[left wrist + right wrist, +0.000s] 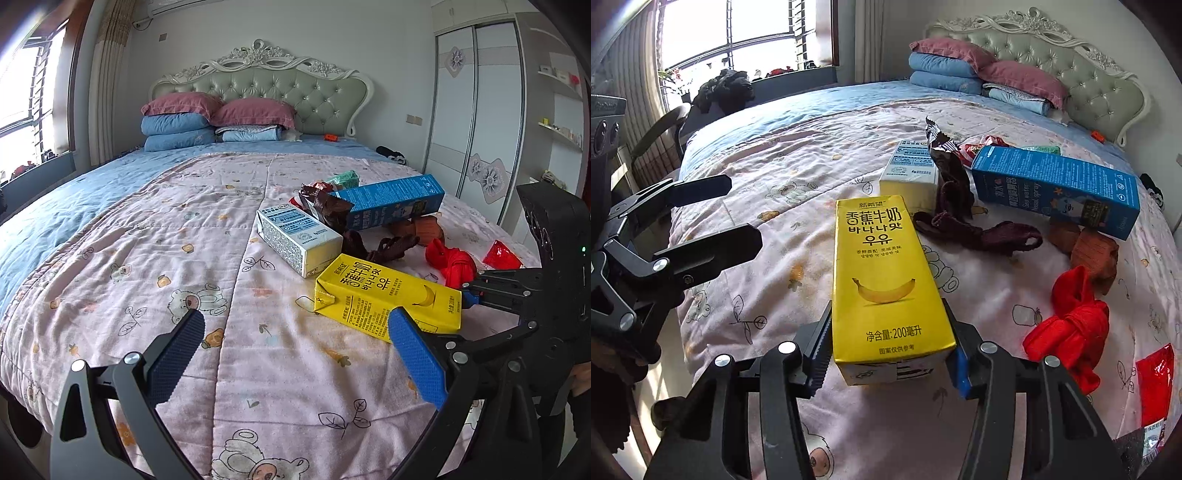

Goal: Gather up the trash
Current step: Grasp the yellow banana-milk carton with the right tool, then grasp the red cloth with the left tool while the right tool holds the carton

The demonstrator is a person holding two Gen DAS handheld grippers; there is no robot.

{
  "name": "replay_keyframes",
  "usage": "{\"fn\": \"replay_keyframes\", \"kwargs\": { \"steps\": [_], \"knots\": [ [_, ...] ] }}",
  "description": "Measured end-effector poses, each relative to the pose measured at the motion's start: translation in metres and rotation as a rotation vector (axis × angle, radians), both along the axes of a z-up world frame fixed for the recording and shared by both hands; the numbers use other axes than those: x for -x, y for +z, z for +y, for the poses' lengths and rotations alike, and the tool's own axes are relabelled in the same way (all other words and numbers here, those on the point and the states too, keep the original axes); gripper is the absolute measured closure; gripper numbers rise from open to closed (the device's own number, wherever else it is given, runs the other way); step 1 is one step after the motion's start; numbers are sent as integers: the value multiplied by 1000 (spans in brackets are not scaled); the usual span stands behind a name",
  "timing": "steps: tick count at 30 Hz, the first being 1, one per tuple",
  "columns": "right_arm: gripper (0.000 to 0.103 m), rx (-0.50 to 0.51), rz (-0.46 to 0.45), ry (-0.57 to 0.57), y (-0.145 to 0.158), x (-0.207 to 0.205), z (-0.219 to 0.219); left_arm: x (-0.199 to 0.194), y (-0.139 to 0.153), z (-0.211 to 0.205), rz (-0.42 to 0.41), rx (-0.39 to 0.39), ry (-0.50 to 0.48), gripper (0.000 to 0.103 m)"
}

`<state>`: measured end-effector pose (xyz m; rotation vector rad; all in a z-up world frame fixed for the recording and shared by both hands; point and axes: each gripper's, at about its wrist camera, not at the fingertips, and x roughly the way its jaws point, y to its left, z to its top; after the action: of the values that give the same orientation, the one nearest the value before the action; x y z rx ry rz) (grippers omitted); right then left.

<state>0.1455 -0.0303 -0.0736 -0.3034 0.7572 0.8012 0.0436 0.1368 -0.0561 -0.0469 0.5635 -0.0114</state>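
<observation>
A yellow banana milk carton (886, 273) lies on the pink quilt (775, 177). My right gripper (886, 350) is shut on its near end, fingers against both sides. The carton also shows in the left wrist view (384, 295), with the right gripper (469, 291) at its right end. My left gripper (291, 332) is open and empty, just left of the carton above the quilt; it shows in the right wrist view (738, 210) too. Behind lie a white carton (299, 240), a blue box (391, 201), a brown wrapper (321, 206) and a green carton (345, 180).
Dark brown socks (975, 229), an orange-brown sock (1093, 251), a red cloth bundle (1071, 325) and a red packet (1152, 380) lie on the bed right of the carton. Pillows (184, 122) sit at the headboard. A wardrobe (476, 110) stands right; a chair (661, 125) by the window.
</observation>
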Motion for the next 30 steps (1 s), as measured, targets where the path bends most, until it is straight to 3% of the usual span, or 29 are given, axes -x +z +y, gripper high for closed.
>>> {"fn": "replay_keyframes", "kwargs": {
  "steps": [12,21,30],
  "knots": [
    [55,-71,-50,-96,17,12,-66,-16,-8,-49,45,-15,-79,4],
    [55,-139,-104,-222,40,11,-150,-39,-9,-107,76,-5,-169,4],
    [55,-193,-96,-311,41,0,-223,-75,-9,-170,125,-30,-226,4]
  ]
}}
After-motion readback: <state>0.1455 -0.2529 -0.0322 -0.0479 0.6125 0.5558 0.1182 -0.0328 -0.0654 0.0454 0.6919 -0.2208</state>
